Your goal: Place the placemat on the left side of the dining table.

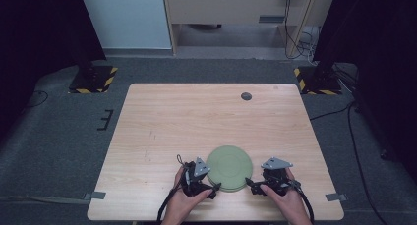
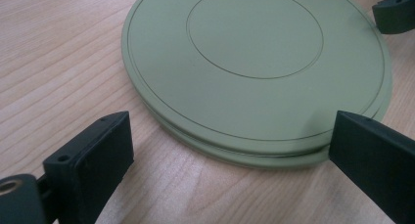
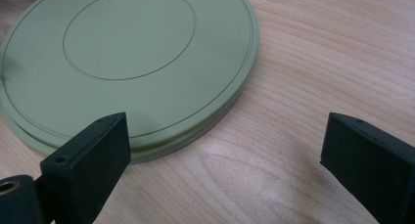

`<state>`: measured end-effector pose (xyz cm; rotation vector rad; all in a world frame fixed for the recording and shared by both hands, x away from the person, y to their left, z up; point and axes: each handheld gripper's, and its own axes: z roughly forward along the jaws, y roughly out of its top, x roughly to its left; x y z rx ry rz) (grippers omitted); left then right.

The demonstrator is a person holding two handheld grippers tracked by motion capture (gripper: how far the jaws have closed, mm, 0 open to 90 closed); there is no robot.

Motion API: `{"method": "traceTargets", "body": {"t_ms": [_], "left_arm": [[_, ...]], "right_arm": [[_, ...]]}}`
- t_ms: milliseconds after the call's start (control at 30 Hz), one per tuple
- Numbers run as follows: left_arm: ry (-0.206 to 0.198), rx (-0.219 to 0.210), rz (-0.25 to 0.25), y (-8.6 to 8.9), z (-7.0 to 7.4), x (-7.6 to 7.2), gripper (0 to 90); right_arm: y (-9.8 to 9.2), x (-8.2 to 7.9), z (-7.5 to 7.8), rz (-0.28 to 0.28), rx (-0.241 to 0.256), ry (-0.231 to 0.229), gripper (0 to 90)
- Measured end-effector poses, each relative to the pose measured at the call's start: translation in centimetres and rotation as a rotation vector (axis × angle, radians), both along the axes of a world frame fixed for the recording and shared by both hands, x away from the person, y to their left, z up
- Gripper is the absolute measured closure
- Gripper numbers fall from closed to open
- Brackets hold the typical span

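Observation:
A round olive-green plate lies upside down near the table's front edge, and its rim looks doubled, as if two are stacked. In the left gripper view the plate is just ahead and between the jaws. My left gripper stands open at the plate's front left rim, holding nothing. My right gripper is open at the front right rim, with the plate toward its left jaw. One jaw of the right gripper shows beyond the plate in the left gripper view.
The light wooden table has a small dark round grommet near its far edge. Grey tape tabs mark the front corners. Two stand bases with hazard stripes sit on the floor behind.

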<state>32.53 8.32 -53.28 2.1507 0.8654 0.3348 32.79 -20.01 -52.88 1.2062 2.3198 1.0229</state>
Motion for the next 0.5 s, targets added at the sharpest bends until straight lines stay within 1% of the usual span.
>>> {"method": "traceTargets", "body": {"t_ms": [200,333,500], "left_arm": [[-0.011,0.006,0.009,-0.06,0.03,0.07,4.1],[-0.006,0.003,0.009,-0.06,0.01,0.33,3.5],[-0.015,0.015,0.007,-0.10,0.12,0.69,4.2]], "right_arm": [[0.08,0.29,-0.03,-0.019,-0.004,-0.004,3.4],[0.11,0.45,-0.03,-0.027,-0.006,-0.004,2.9],[0.15,0.69,-0.06,-0.036,-0.009,-0.012,2.9]]}}
